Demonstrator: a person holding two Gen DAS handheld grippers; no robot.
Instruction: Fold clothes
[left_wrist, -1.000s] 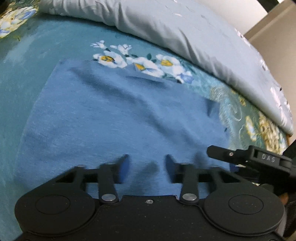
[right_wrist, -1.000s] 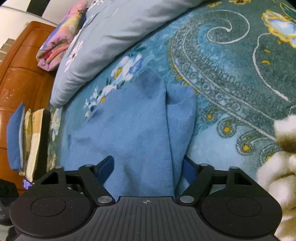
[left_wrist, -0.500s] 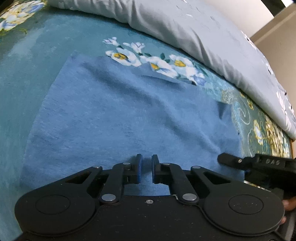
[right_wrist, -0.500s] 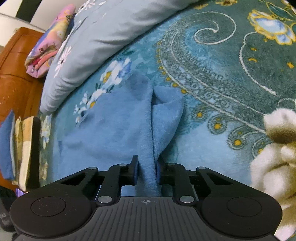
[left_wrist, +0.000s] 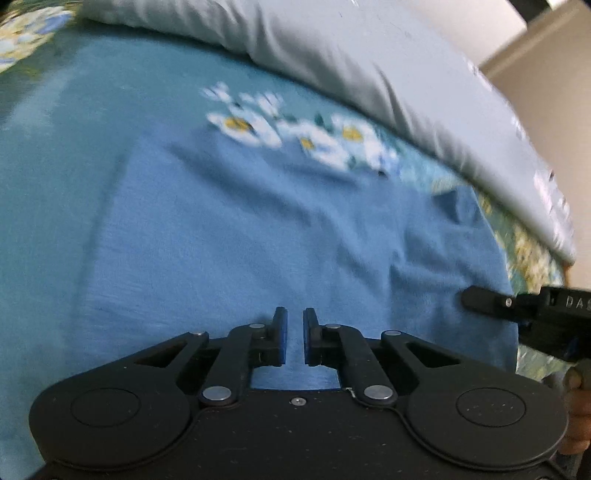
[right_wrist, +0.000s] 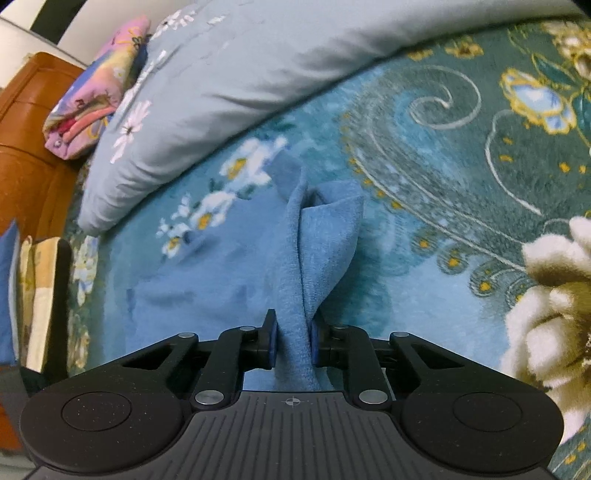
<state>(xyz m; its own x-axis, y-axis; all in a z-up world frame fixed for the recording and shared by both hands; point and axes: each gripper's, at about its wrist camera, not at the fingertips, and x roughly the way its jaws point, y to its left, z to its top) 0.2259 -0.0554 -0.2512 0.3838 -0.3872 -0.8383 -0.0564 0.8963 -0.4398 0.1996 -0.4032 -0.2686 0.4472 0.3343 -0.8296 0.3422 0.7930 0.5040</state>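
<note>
A blue garment (left_wrist: 258, 240) lies spread on a teal floral bedspread (left_wrist: 55, 129). My left gripper (left_wrist: 294, 332) is shut on the garment's near edge, with a thin strip of blue cloth between its pads. In the right wrist view my right gripper (right_wrist: 293, 332) is shut on a bunched fold of the same garment (right_wrist: 317, 251), which rises from the bed in a ridge towards the jaws. One of the right gripper's fingers (left_wrist: 487, 301) shows at the garment's right side in the left wrist view.
A long grey quilt (left_wrist: 369, 81) (right_wrist: 258, 74) lies along the far side of the bed. A folded pink cloth (right_wrist: 92, 92) rests by a wooden headboard (right_wrist: 26, 166). Folded items (right_wrist: 37, 295) stand at the left, and a cream fluffy blanket (right_wrist: 546, 302) lies at the right.
Both grippers' jaws have closed on the garment's near edge. The right gripper has risen, pulling its fold up into a ridge. The left gripper has shifted across the bed.
</note>
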